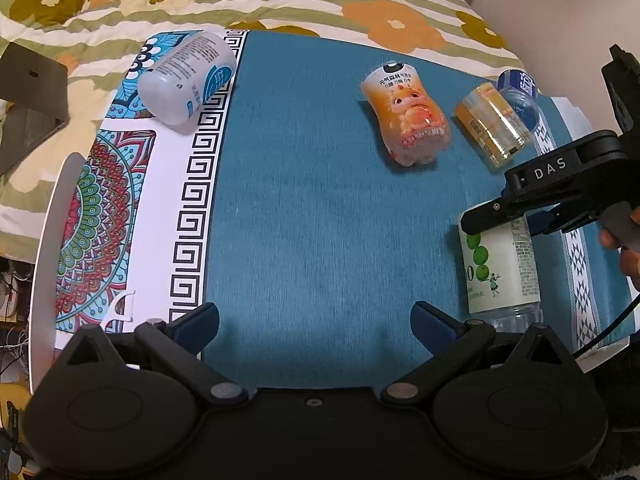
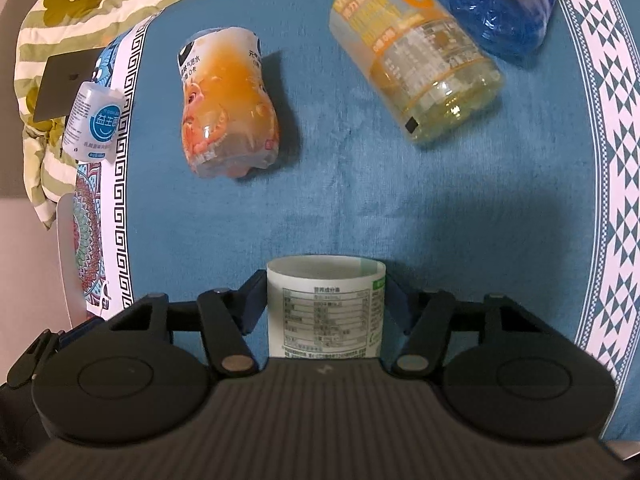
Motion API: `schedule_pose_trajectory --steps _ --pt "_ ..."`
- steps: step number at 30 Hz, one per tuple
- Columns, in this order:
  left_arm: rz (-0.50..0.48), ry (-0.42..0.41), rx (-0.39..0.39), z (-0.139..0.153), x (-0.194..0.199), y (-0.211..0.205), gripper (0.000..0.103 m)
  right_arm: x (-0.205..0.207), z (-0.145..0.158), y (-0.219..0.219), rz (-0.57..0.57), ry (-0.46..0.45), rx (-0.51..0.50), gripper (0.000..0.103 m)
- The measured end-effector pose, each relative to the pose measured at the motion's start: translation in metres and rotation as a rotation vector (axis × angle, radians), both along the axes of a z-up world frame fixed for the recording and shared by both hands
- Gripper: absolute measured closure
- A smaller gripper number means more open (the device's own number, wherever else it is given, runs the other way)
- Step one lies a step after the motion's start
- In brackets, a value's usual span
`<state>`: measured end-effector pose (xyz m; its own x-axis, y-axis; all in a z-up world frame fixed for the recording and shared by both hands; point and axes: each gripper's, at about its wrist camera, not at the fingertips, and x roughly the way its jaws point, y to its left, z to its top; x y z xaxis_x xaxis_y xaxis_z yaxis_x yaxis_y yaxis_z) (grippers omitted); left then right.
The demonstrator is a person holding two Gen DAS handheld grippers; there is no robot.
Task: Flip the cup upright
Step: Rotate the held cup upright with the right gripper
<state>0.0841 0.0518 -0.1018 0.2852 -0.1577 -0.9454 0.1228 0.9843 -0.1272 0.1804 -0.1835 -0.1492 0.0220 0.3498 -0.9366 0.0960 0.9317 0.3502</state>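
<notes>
The cup with the white and green label (image 1: 500,268) (image 2: 326,308) sits between the fingers of my right gripper (image 2: 326,300), which is shut on it near its open rim. That rim points away from the right wrist camera, and the clear base faces the near table edge. In the left wrist view the right gripper (image 1: 516,224) comes in from the right, with a hand behind it. My left gripper (image 1: 316,316) is open over bare blue cloth, well left of the cup, with nothing between its fingers.
On the blue cloth (image 1: 300,200) lie an orange cup (image 1: 406,116) (image 2: 228,108), a yellow cup (image 1: 490,124) (image 2: 420,60) and a blue cup (image 1: 518,92) (image 2: 504,4), all on their sides. A white bottle (image 1: 188,80) rests on the patterned mat at left. A laptop (image 1: 28,100) lies on the quilt.
</notes>
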Motion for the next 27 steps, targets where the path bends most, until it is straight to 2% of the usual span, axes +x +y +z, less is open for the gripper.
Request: schedule_pose_trajectory --steps 6,12,16,19,23,27 --pt "0.003 -0.002 -0.004 0.001 -0.001 0.000 0.000 -0.002 0.006 0.003 0.016 -0.032 -0.005 0.030" --pt "0.004 -0.022 -0.009 0.009 -0.003 0.002 0.000 -0.018 0.033 0.005 0.005 -0.144 -0.012 0.031" --pt "0.007 -0.044 -0.015 0.014 -0.007 0.005 0.000 -0.042 0.062 0.006 -0.051 -0.345 -0.067 0.031" --pt "0.008 -0.066 -0.030 0.018 -0.010 0.006 0.000 -0.063 0.073 0.007 -0.143 -0.505 -0.085 0.031" --pt "-0.014 -0.101 -0.029 0.018 -0.014 0.004 0.000 -0.081 0.063 0.005 -0.266 -0.682 -0.095 0.031" --pt "-0.042 -0.132 -0.003 0.016 -0.020 0.002 0.000 -0.087 0.050 0.011 -0.284 -0.824 -0.150 0.031"
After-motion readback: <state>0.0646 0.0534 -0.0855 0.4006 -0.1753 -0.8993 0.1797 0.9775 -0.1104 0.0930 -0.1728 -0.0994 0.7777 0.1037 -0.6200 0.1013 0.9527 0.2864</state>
